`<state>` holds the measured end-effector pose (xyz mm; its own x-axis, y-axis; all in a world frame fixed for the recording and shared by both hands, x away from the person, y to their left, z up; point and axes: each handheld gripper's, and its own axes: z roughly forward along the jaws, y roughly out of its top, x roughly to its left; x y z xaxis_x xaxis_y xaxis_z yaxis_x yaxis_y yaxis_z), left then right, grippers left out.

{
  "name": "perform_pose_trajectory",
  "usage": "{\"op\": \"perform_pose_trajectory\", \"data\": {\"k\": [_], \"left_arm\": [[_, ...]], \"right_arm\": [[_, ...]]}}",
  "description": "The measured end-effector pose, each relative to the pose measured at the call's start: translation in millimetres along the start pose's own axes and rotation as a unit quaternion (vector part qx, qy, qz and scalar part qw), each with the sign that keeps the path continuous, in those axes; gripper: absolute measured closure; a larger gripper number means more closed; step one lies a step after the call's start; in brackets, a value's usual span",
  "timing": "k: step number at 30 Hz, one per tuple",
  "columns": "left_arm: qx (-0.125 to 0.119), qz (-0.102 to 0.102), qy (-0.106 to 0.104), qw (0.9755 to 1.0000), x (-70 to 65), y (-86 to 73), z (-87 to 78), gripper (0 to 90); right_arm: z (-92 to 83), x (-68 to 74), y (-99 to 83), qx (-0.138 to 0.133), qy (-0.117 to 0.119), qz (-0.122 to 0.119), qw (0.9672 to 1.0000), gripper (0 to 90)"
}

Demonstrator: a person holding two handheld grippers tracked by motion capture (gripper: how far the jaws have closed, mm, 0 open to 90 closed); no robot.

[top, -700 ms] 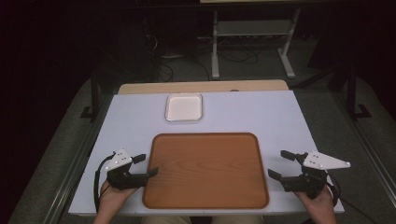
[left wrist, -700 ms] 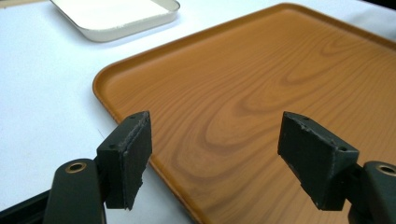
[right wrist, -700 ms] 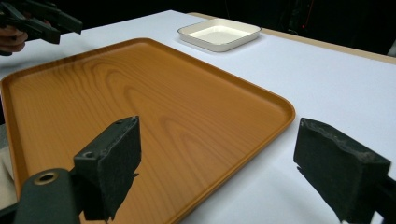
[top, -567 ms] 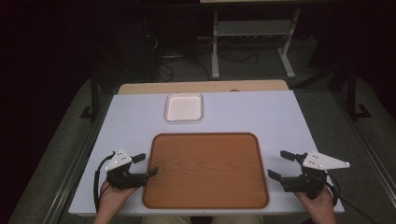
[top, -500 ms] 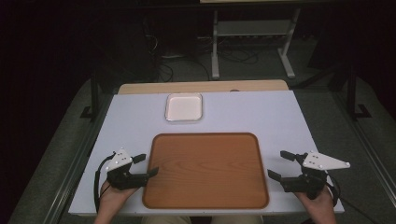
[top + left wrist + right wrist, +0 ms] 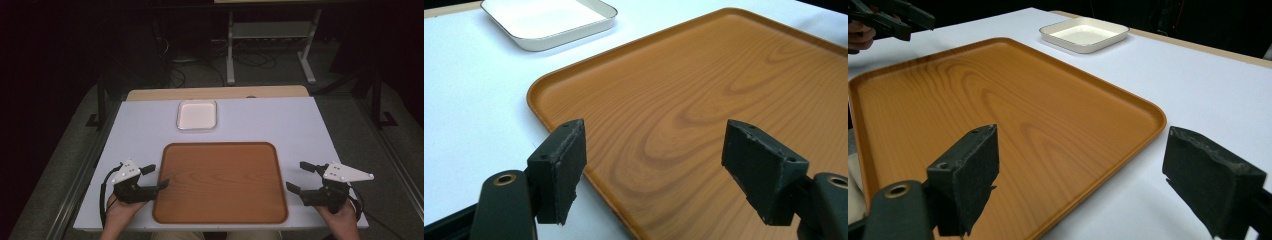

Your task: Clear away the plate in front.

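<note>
A brown wooden tray [image 6: 220,182] lies on the white table near its front edge, with nothing on it. My left gripper [image 6: 155,176] sits at the tray's left edge, jaws open and straddling the rim [image 6: 574,150]. At the tray's right side, a little off its edge, my right gripper [image 6: 300,177] stands open with nothing between its jaws. The tray's right rim [image 6: 1148,125] shows between the right gripper's pads. A small white square dish [image 6: 197,114] rests empty behind the tray; the dish [image 6: 546,20] and the dish [image 6: 1085,34] show far off in both gripper views.
The white table [image 6: 280,125] has bare room on both sides of the dish. A strip of light wood [image 6: 215,93] runs along its far edge. A metal rack [image 6: 270,35] and cables stand on the dark floor beyond.
</note>
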<state>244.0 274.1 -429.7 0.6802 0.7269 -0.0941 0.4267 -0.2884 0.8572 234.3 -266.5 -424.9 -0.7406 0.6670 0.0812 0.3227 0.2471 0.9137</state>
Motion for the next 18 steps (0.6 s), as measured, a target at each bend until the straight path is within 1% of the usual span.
{"op": "perform_pose_trajectory", "data": {"k": [18], "left_arm": [[0.001, 0.008, -0.010, 0.9999, -2.5, 7.0, 7.5, 25.3]], "right_arm": [[-0.5, 0.3, 0.0, -0.005, -0.006, 0.003, 1.0000, 14.2]]}}
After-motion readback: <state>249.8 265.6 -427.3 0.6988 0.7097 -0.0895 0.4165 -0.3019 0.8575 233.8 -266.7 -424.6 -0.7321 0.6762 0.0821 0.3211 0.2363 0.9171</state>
